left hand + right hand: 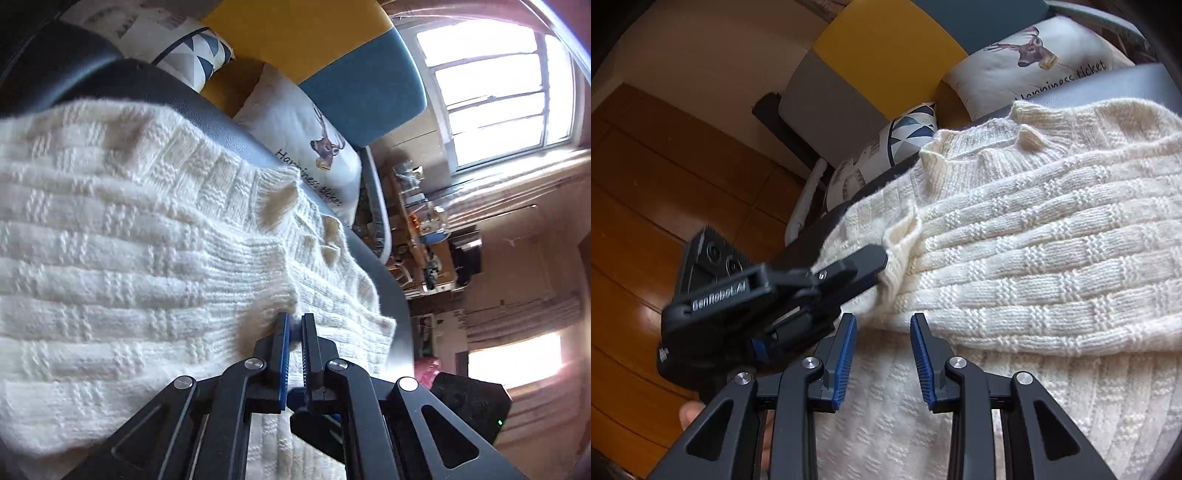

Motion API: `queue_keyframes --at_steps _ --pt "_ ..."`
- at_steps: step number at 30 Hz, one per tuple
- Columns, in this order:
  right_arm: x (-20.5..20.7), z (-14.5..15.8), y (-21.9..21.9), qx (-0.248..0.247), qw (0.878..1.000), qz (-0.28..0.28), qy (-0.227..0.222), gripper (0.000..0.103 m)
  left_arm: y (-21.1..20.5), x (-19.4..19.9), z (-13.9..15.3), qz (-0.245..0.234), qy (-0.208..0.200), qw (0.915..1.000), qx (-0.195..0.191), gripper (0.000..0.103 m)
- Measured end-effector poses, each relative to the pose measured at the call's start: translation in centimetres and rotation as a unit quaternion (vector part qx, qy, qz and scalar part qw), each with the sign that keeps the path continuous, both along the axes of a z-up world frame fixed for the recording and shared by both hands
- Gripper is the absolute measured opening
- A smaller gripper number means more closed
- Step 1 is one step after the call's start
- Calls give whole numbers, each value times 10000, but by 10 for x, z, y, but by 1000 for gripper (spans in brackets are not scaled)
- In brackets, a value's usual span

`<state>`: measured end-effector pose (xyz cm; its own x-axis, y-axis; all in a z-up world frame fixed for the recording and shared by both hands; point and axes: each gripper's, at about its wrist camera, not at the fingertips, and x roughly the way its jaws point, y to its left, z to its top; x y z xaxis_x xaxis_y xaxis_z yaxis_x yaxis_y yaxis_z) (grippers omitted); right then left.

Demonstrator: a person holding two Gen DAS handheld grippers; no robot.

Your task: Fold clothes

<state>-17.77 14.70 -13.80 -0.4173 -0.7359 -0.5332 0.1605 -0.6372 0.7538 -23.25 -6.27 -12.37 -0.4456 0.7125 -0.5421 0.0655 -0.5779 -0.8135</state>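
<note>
The cream-white knitted sweater (122, 258) with a woven-block pattern fills the left and the middle of the left wrist view. It lies on a dark grey padded surface (218, 122), and one layer is folded over another. In the right wrist view the same sweater (1052, 258) fills the right half of the frame, with its ribbed collar (1027, 144) in the upper middle.

The left gripper (294, 325), black with blue pads, is in the lower middle of its own view. Its jaws are clenched on a ribbed edge of the sweater, and the fabric bunches up at the tips. The right wrist view shows this gripper (882, 258) from the side, at the left of the middle, and the pinched ribbed edge (899, 254) hangs from its tip.

The right gripper (883, 325) is in the lower middle of its view. Its jaws are released, a gap stands between the blue pads (846, 354), and nothing is between them. The lower layer of the sweater lies under them.

A white cushion with a deer picture (314, 147) lies just beside the dark surface, in the upper middle of the left wrist view. A cushion with blue triangles (195, 55) is in the upper left. A part of a hand (690, 413) shows at the lower left of the right wrist view, above a brown wooden floor (665, 184).
</note>
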Motion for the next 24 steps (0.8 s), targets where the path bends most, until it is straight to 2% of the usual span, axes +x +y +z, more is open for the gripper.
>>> queue_keyframes --at_steps 2,3,6,10,12,17,19,21,24 --pt "-9 -7 -2 -185 9995 -146 -205 32 -14 12 10 124 172 9996 202 7" --pt "-13 -12 -2 -319 9987 -222 -324 32 -24 20 14 209 236 9991 284 12" --pt "-22 -25 -2 -652 9948 -507 -590 32 -59 48 24 524 364 9964 561 19" --pt "-20 -37 -2 -982 9880 -875 -809 31 -115 100 11 1221 173 9883 894 20" --pt "-19 -40 -1 -1139 9844 -1044 -848 31 -142 126 -1 1595 35 9820 1014 21" --pt "-25 -54 -14 -1559 9755 -1190 -994 30 -186 151 -39 2365 -315 9562 1694 27" --pt "-27 -53 -19 -1483 9772 -1174 -963 30 -191 150 -45 2502 -267 9512 1788 28" --pt "-23 -53 -21 -1449 9788 -1174 -852 30 -193 147 -50 2610 -251 9460 1905 34" --pt "-22 -51 -24 -1340 9847 -882 -681 29 -198 145 -58 2878 -285 9332 2135 34"
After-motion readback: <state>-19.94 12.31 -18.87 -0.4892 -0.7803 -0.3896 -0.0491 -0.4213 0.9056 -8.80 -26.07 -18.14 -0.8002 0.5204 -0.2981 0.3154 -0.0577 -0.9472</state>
